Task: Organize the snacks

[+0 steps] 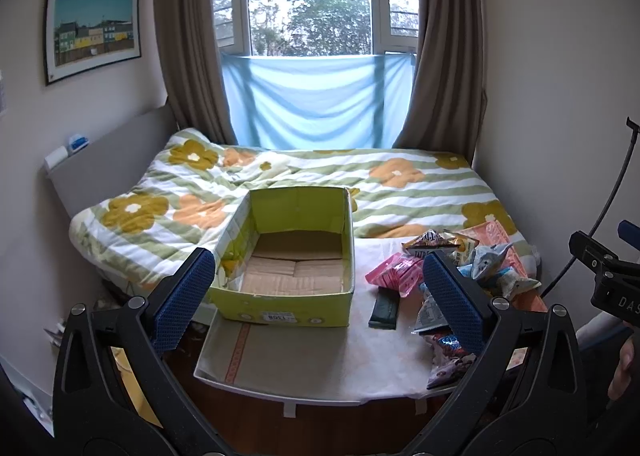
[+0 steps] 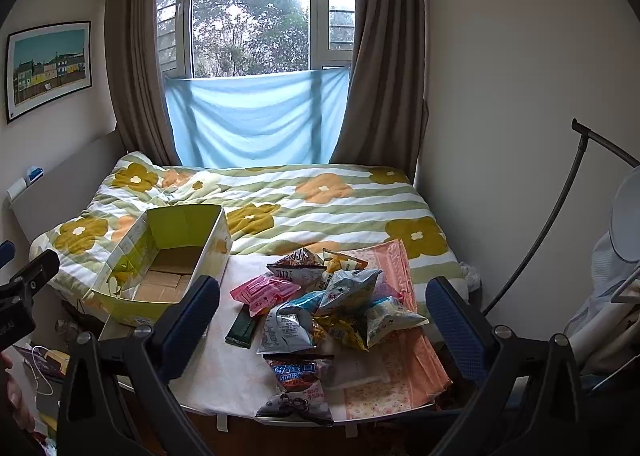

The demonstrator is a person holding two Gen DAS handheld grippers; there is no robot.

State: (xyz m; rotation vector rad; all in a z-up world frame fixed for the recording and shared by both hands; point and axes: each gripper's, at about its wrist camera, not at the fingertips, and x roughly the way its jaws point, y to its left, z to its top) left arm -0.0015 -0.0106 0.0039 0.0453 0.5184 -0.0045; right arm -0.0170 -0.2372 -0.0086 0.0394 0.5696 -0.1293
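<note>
An empty yellow-green cardboard box (image 1: pixel 288 256) stands open on the white table (image 1: pixel 304 360); it also shows in the right wrist view (image 2: pixel 160 268). A pile of snack packets (image 2: pixel 336 296) lies to its right, with a pink packet (image 2: pixel 262 292), a dark green bar (image 2: pixel 242 326) and a red-and-blue bag (image 2: pixel 298 374) at the near edge. The pile shows in the left wrist view (image 1: pixel 460 276) too. My left gripper (image 1: pixel 316 300) is open and empty in front of the box. My right gripper (image 2: pixel 324 320) is open and empty above the pile's near side.
The table stands against a bed with a flowered quilt (image 1: pixel 280 175) under a window. A pink patterned cloth (image 2: pixel 396 376) lies under the snacks at the right. A lamp arm (image 2: pixel 560 207) and white furniture (image 2: pixel 616 296) stand at the right wall.
</note>
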